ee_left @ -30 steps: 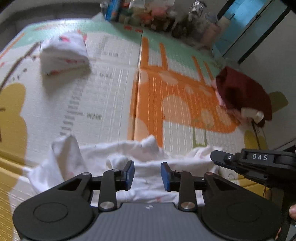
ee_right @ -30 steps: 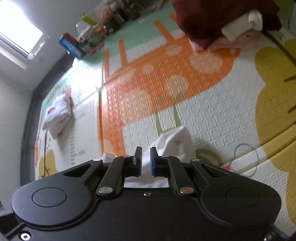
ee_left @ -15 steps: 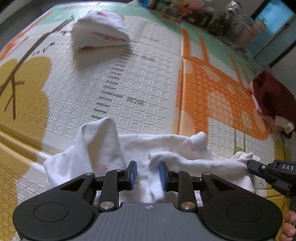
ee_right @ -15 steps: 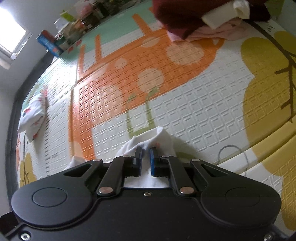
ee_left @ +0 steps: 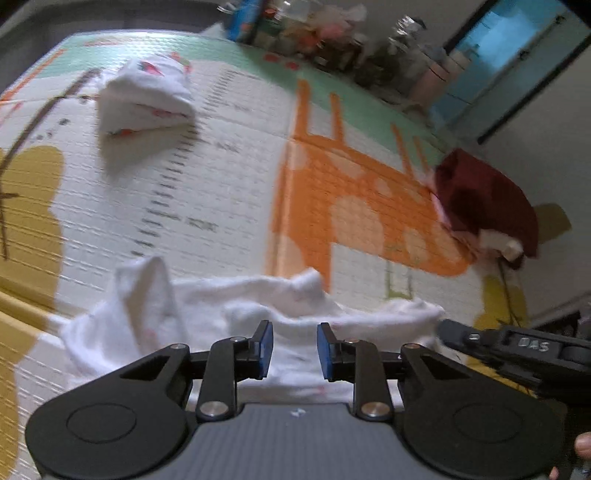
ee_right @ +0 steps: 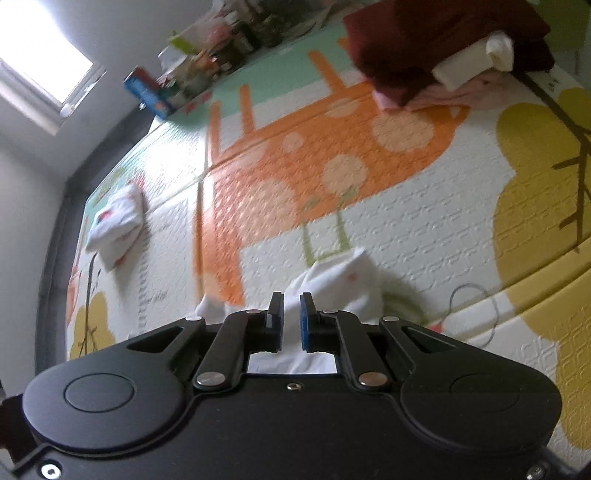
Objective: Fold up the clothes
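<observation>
A white garment (ee_left: 236, 314) lies rumpled across a patterned play mat (ee_left: 229, 184) on the floor, directly ahead of both tools. The left hand-held gripper (ee_left: 294, 349) hovers over the cloth's middle with its blue pads (ee_left: 265, 345) spread apart and nothing between them. The right hand-held gripper (ee_right: 291, 314) has its pads drawn close with only a narrow gap; white fabric (ee_right: 332, 284) shows in front of and beneath them, but whether the pads pinch the cloth cannot be told from either view. In the left wrist view that tool's black body (ee_left: 517, 350) reaches in from the right, its tip at the garment's right end, and a fingertip (ee_left: 585, 443) shows at the frame's lower right corner.

Farther across the mat, on the left side, a folded white garment with red print (ee_left: 144, 98) sits well apart from the rumpled one. To the right, near the mat's edge, rests a pile of clothes (ee_left: 484, 199): a dark red piece on top, pink and cream fabric beneath it. A thin cable (ee_right: 476, 310) loops on the mat near the right tool.

At the far edge, a row of household clutter (ee_left: 325, 33), blurred, includes a blue box (ee_right: 149, 94); contents cannot be made out. A bright window (ee_right: 40, 66) lights the wall.
</observation>
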